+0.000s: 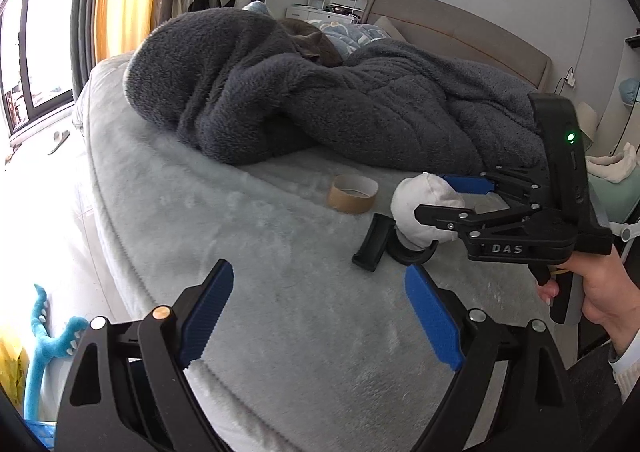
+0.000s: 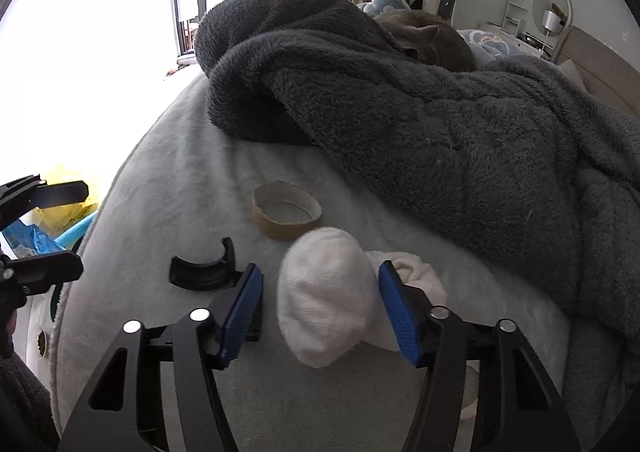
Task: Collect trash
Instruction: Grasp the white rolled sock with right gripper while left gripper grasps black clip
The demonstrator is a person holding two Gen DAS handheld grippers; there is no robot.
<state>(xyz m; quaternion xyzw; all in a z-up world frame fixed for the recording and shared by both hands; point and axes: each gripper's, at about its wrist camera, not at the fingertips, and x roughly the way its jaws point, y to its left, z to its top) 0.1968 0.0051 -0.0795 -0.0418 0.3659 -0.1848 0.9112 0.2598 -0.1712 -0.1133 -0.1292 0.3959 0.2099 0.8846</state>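
While the right gripper (image 2: 320,308) straddles the white balled-up cloth wad (image 2: 326,292) on the pale grey plush bed (image 2: 160,180), its blue pads aren't clearly pressing yet: centre the wad, then squeeze square so it can't squirt out. Left gripper (image 1: 320,320) is spread wide and empty over the bed; brown cardboard tape core (image 1: 353,194) just beside the wad looks like its likely next pick.

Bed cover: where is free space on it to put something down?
The bed cover is bare between the cardboard ring and the left gripper, and left toward the bed edge. It is crowded around the white bundle, the black clip, and the right gripper. The dark blanket covers the back.
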